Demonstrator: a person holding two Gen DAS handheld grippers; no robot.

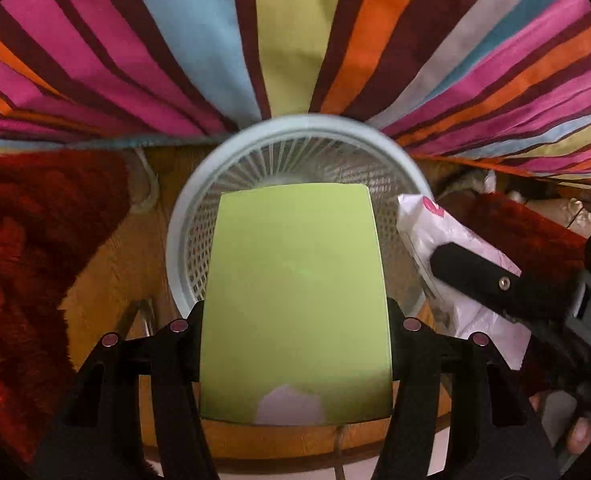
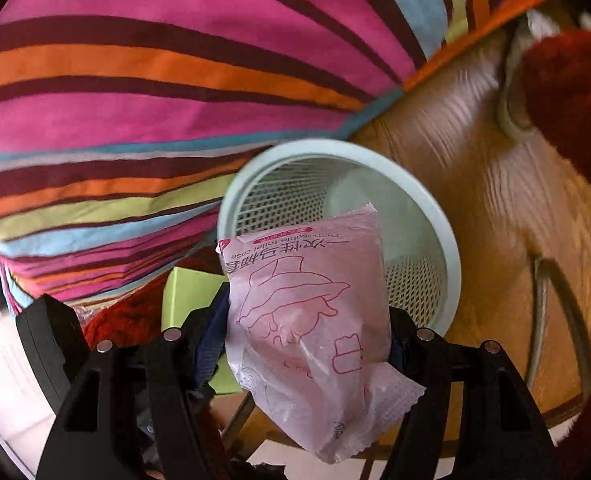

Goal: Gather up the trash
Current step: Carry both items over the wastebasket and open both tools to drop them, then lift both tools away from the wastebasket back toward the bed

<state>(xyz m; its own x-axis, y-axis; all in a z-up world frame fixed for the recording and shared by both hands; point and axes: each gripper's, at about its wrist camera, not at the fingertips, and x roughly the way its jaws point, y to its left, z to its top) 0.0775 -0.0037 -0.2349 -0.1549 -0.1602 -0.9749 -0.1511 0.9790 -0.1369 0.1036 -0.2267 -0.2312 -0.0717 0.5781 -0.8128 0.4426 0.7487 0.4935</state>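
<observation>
Left wrist | left gripper [image 1: 295, 320] grips green card [image 1: 295, 300] lengthwise toward basket [image 1: 199, 188] | right gripper [image 2: 309, 344] clamps pink packet [image 2: 307, 304]

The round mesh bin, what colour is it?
Pale blue-green round mesh bin, clearest in the right wrist view.

A home: striped bedcover [image 1: 295, 40], shaggy red rug [image 1: 35, 240], mesh wastebasket [image 1: 199, 184].

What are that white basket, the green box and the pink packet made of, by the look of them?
White mesh wastebasket: likely moulded plastic, matte, with a smooth solid rim above lattice walls. Light green box: probably thin cardboard, flat, matte, crisp-edged; the blur leaves this open. Pink packet: thin plastic film, slightly glossy, crinkled, printed, with a serrated sealed edge.
</observation>
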